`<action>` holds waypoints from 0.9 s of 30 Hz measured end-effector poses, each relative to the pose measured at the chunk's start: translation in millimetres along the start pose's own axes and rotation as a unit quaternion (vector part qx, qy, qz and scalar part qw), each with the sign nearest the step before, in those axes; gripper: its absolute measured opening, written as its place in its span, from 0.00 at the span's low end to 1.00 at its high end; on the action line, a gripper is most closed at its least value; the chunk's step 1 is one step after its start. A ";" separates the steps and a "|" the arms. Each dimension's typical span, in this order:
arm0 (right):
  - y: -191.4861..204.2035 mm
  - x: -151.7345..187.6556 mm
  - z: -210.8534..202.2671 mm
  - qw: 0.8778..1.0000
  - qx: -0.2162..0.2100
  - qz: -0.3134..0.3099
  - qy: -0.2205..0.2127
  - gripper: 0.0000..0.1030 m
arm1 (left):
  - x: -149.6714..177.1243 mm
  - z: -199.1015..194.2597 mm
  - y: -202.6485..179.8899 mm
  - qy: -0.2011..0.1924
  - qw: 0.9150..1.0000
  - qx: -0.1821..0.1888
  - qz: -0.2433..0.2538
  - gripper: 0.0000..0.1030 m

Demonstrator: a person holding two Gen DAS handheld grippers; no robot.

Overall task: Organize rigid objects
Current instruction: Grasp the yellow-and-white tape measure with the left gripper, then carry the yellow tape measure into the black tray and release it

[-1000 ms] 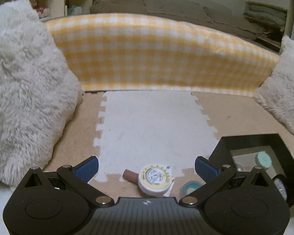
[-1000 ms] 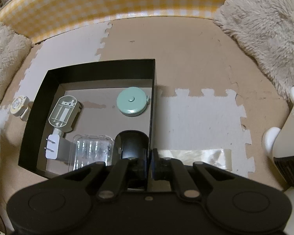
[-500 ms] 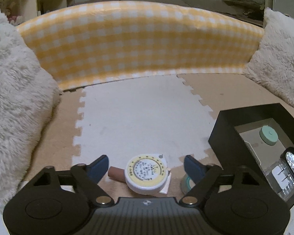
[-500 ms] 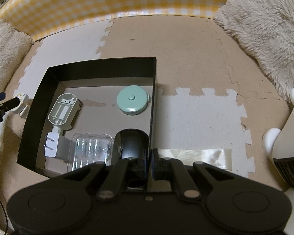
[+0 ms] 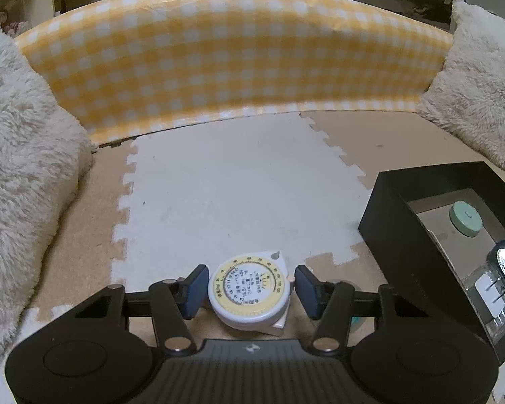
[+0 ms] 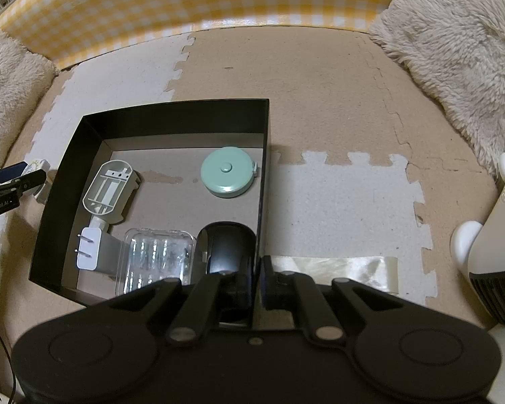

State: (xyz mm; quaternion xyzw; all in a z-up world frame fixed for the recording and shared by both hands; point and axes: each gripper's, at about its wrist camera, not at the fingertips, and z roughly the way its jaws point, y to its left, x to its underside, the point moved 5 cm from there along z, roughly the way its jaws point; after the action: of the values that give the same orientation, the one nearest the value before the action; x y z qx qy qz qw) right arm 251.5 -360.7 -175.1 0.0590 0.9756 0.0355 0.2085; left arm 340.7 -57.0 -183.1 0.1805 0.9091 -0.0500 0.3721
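A round white and yellow tape measure [image 5: 249, 292] lies on the foam mat between the blue pads of my left gripper [image 5: 249, 289]. The jaws are open with a small gap on each side of it. My right gripper [image 6: 256, 279] is shut on the right wall of the black box [image 6: 264, 181], near its front corner. In the box lie a mint green tape measure [image 6: 227, 175], a grey plastic part [image 6: 109, 187], a white plug adapter [image 6: 90, 248], a clear plastic case [image 6: 158, 261] and a black mouse [image 6: 227, 247].
A yellow checked cushion wall [image 5: 239, 54] closes the far side. Fluffy cream pillows stand at left [image 5: 20, 175] and right [image 6: 461, 47]. A strip of clear tape [image 6: 340, 271] lies right of the box. A white and beige appliance [image 6: 498, 232] stands at far right.
My left gripper has moved forward and lower around the yellow tape measure and its jaws have narrowed. It now shows at the left edge of the right wrist view. The right gripper has stayed put.
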 end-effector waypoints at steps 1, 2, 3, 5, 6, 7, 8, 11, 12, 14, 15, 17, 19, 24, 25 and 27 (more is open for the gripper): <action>0.0 0.0 0.0 1.000 0.000 0.000 0.000 0.05 | 0.0 0.2 -0.3 0.000 1.000 0.000 0.000 0.55; 0.0 0.0 0.0 1.000 0.000 0.000 0.000 0.05 | 0.0 0.2 -0.5 0.001 1.000 -0.001 0.000 0.55; 0.0 0.0 0.0 1.000 0.000 0.000 0.000 0.05 | 0.0 0.1 -0.5 0.001 1.000 -0.001 -0.002 0.55; 0.1 0.0 0.0 1.000 0.000 0.000 0.000 0.05 | -0.1 -0.6 0.7 0.004 1.000 -0.002 -0.012 0.55; 0.5 -0.1 0.0 1.000 0.001 -0.001 0.000 0.05 | -0.9 -1.7 1.4 0.004 1.000 -0.001 -0.021 0.55; 0.8 -0.1 0.0 1.000 0.001 -0.002 0.000 0.05 | -2.6 -3.8 1.9 0.000 1.000 0.003 -0.030 0.55; 0.9 -0.2 0.0 1.000 0.001 -0.003 0.000 0.05 | -5.3 -6.7 1.6 -0.006 0.999 0.009 -0.039 0.55; 0.9 -0.2 0.0 1.000 0.001 -0.003 0.000 0.05 | -16.4 -17.0 -5.9 -0.025 0.998 0.032 -0.054 0.55; 0.9 -0.2 0.0 1.000 0.002 -0.004 0.000 0.05 | -20.3 -21.3 -11.6 -0.033 0.997 0.046 -0.055 0.55; 0.9 -0.3 0.0 1.000 0.001 -0.004 0.000 0.05 | -26.7 -28.7 -25.5 -0.043 0.995 0.071 -0.053 0.55; 0.9 -0.3 0.0 1.000 0.001 -0.004 0.000 0.05 | -29.7 -32.8 -34.4 -0.048 0.994 0.085 -0.050 0.55; 1.0 -0.3 0.0 1.000 0.001 -0.004 0.000 0.05 | -32.9 -39.9 -51.8 -0.054 0.991 0.110 -0.044 0.55; 0.8 -0.6 -0.1 1.000 0.000 -0.003 0.000 0.05 | -34.8 -45.8 -69.4 -0.055 0.989 0.133 -0.036 0.55; -0.2 -0.7 -0.5 1.000 -0.004 0.001 -0.001 0.06 | -36.3 -46.7 -108.3 -0.040 0.984 0.173 -0.018 0.55; -0.5 -0.6 -0.4 1.000 -0.005 0.001 -0.002 0.06 | -37.0 -42.8 -113.9 -0.035 0.984 0.177 -0.014 0.55; -1.4 -0.6 -0.3 1.000 -0.007 0.003 -0.002 0.06 | -37.6 -37.8 -125.6 -0.025 0.983 0.184 -0.009 0.55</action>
State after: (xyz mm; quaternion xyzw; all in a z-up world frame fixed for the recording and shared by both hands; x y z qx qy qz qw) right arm 251.7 -362.2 -174.7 0.0601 0.9748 0.0424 0.2107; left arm 294.7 -176.2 -135.3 0.2366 0.8765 -0.2240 0.3546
